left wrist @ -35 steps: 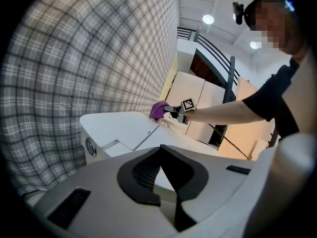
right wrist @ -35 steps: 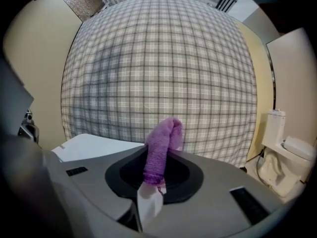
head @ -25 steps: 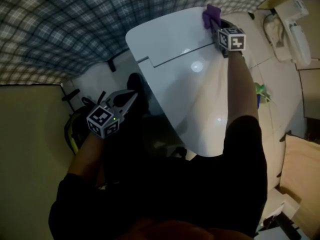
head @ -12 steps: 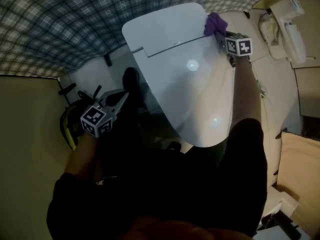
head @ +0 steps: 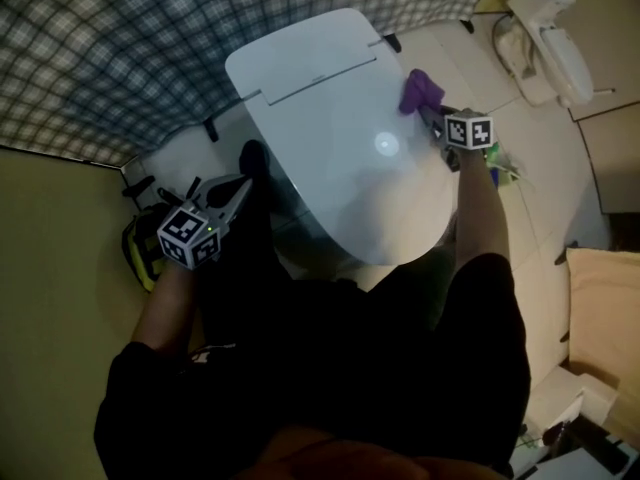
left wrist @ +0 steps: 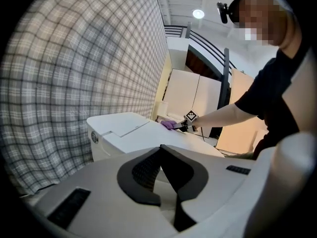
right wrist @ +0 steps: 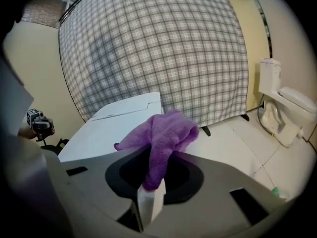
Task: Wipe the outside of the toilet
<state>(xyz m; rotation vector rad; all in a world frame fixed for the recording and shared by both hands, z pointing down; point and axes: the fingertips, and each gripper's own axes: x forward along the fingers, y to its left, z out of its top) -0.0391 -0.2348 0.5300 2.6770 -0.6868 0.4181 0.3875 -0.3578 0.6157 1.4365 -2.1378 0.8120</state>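
- Cloth [right wrist: 162, 135], purple and bunched, is pinched between the right gripper's [right wrist: 150, 195] jaws, which are closed tight on its lower end; the rest of it flops out ahead of the tips.
- In the head view the cloth [head: 420, 90] sits at 2 o'clock from the middle of the toilet [head: 330, 118], against the right edge of its closed white lid.
- The right gripper [head: 431, 115] lies just behind it, toward 4 o'clock, and the arm runs back down to the person.
- The left gripper view shows the same from across the lid: the cloth [left wrist: 167, 124] on the far edge of the toilet [left wrist: 124, 133], with the right gripper [left wrist: 181, 127] right behind it.
- The left gripper [left wrist: 161, 150] has its dark pads brought together at the tips, and nothing is between them.
- In the head view the left gripper [head: 243, 186] hangs at 8 o'clock from the lid, beside the toilet's left flank and not touching it.
- A plaid curtain [head: 110, 48] fills the 10 to 12 o'clock part of the head view, behind the toilet.
- A second toilet [right wrist: 282, 108] stands at 3 o'clock in the right gripper view, well apart on the tiled floor [right wrist: 237, 143].
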